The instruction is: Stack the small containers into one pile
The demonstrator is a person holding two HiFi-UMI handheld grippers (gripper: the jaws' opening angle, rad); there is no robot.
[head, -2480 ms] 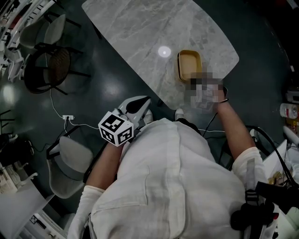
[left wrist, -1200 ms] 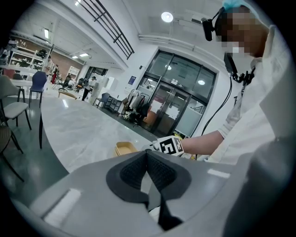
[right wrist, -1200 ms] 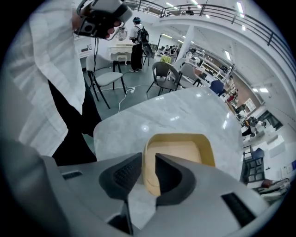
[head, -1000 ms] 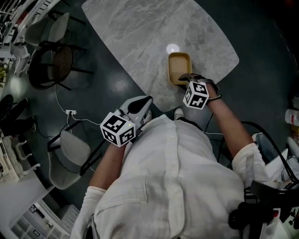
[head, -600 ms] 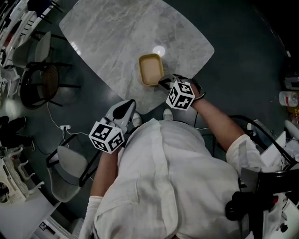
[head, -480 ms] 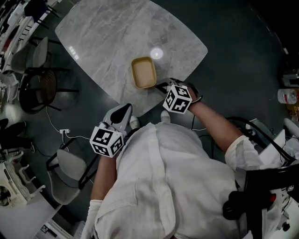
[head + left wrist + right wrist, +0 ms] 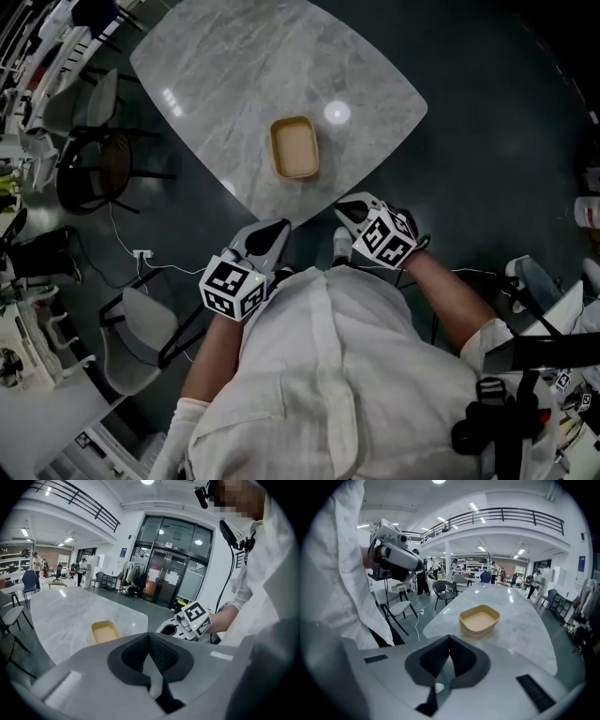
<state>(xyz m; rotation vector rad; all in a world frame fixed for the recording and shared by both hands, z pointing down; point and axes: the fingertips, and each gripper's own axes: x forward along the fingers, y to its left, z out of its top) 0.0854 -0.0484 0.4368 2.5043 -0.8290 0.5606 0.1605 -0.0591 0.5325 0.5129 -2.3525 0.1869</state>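
Near table edge (image 7: pixel 267 202), seemingly stacked containers (image 7: pixel 294 148); left tool (image 7: pixel 278 228), right tool (image 7: pixel 347 208) clenched empty, clear.

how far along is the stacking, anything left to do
Done: the yellow rectangular containers sit nested in one pile on the grey marble table. In hand: nothing; the left gripper and right gripper are both shut and empty, held off the table. Left: no loose container shows, so it looks finished.
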